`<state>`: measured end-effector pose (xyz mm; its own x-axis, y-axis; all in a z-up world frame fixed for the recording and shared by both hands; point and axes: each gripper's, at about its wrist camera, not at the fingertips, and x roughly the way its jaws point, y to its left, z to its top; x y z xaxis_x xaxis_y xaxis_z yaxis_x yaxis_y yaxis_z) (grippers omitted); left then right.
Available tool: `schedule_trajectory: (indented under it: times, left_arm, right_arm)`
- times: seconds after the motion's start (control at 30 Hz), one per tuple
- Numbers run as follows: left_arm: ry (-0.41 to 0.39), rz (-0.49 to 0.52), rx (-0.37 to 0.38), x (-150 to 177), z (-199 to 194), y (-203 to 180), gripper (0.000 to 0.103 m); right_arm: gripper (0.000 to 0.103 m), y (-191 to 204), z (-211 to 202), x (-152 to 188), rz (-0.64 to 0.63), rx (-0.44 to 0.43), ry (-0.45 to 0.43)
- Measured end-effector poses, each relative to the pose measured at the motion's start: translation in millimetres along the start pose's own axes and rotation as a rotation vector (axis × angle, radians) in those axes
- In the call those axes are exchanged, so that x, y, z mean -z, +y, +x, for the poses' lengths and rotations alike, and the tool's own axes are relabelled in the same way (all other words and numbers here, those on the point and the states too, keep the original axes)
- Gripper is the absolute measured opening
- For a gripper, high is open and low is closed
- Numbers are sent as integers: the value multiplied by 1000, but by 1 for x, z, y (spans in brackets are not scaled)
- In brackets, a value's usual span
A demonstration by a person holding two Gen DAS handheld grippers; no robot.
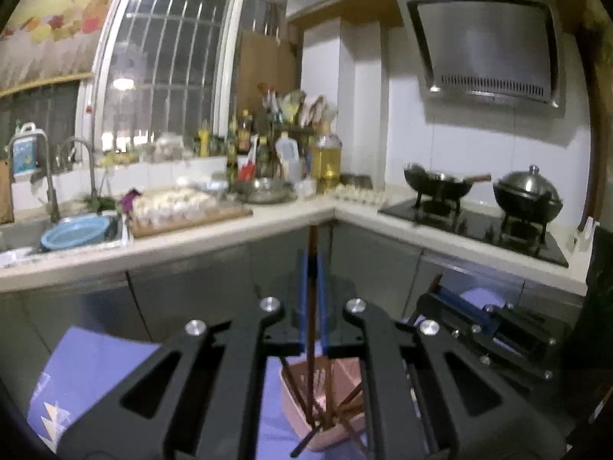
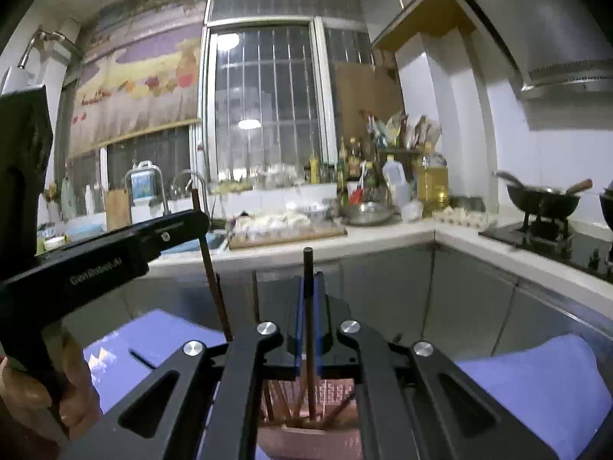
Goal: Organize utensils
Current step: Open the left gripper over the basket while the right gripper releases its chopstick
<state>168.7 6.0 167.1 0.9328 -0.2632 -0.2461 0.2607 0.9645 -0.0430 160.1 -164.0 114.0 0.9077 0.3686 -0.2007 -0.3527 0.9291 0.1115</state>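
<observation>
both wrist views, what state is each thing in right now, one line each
left gripper: jaws shut on a brown chopstick
right gripper: jaws shut on a dark chopstick
pink plastic basket: holds several loose chopsticks
domed grey wok lid: on its pot

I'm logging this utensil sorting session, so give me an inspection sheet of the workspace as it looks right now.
Surface: blue-purple cloth under the work area.
Job's things: pink basket on the cloth, several brown chopsticks lying crisscross inside.
Clutter: nothing seen on the cloth besides the basket.
Grippers: left hand-held gripper shut on one brown chopstick; right hand-held gripper shut on a dark chopstick; both above the basket.
Cables: nothing seen.
Surroundings: kitchen counter crowded with bottles and food, sink, two woks on the stove, range hood, barred window.
</observation>
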Motion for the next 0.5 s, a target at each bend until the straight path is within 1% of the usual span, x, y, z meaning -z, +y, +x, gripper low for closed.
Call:
schedule_trajectory:
  times: [0.03, 0.1, 0.2, 0.27, 0.33, 0.37, 0.4, 0.43, 0.5]
  left_arm:
    - [11, -5, 4, 5, 2, 1, 5]
    - [62, -12, 15, 17, 9, 3, 5]
    - [146, -19, 22, 29, 19, 4, 5]
    - [168, -29, 14, 30, 17, 5, 5]
    - [142, -52, 28, 24, 4, 7, 10]
    - [124, -58, 30, 21, -3, 6, 20]
    - [98, -65, 31, 16, -13, 6, 30]
    - [61, -73, 36, 10, -27, 6, 33]
    - [2, -86, 55, -1, -54, 5, 34]
  right_arm:
    - [5, 0, -1, 3, 5, -2, 9]
    - [5, -1, 2, 10, 15, -19, 40]
    - [7, -1, 6, 18, 38, -55, 120]
    - [7, 3, 1, 20, 49, -78, 146]
    - [11, 6, -11, 16, 57, -95, 129]
    - [13, 9, -21, 13, 56, -101, 110]
    - [22, 11, -29, 10, 56, -105, 93]
    - [37, 11, -36, 8, 59, -107, 78]
    - [49, 12, -52, 2, 66, -111, 36]
